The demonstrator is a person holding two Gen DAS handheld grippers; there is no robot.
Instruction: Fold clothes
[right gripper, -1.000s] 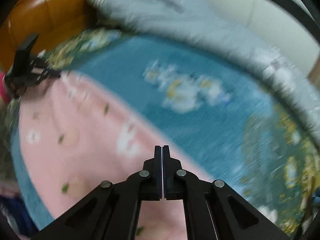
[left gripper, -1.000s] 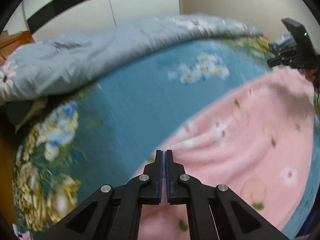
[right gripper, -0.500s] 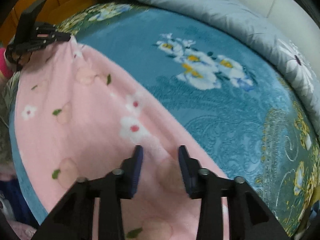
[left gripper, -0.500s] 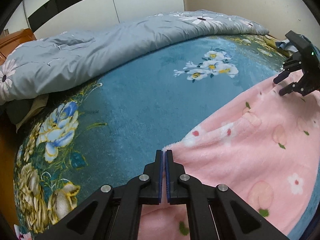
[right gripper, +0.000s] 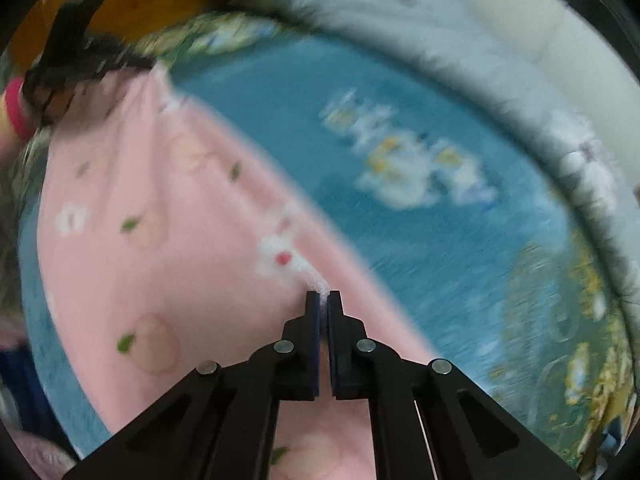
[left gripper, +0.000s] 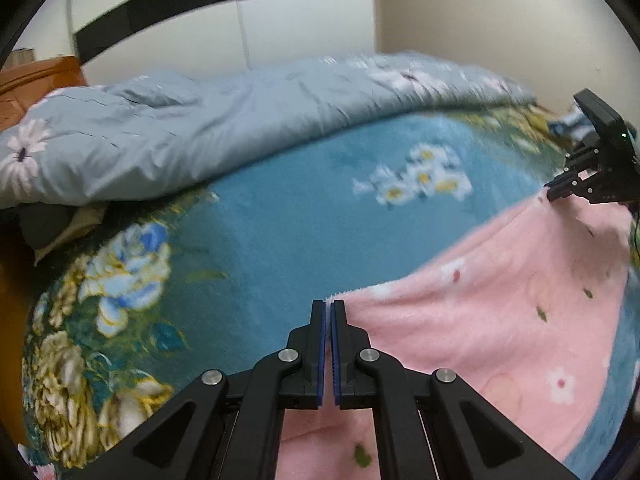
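A pink fleece garment (left gripper: 500,320), printed with small flowers and peaches, lies spread on a bed covered by a blue floral blanket (left gripper: 260,240). The left tongs (left gripper: 329,308) are clenched on a corner of the pink fabric, a thin white fringe of its edge showing between the blue-padded tips. The right tongs (right gripper: 323,298) are likewise clamped on another point along the same edge, with a tuft of white fluff pinched at the tips. From each wrist camera the other tool appears at the far end of the garment: the right one at the right edge of the left view (left gripper: 592,176), the left one at the upper left of the right view (right gripper: 76,60), each meeting the cloth at a raised peak. The fabric between the two grips sags in soft folds towards the bed. A grey-blue quilt (left gripper: 200,128) with pale flowers is bunched along the far side of the blanket. Beyond it stand a pale wardrobe (left gripper: 240,20) with a dark band and part of an orange wooden headboard (left gripper: 40,80). The right view is heavily blurred.
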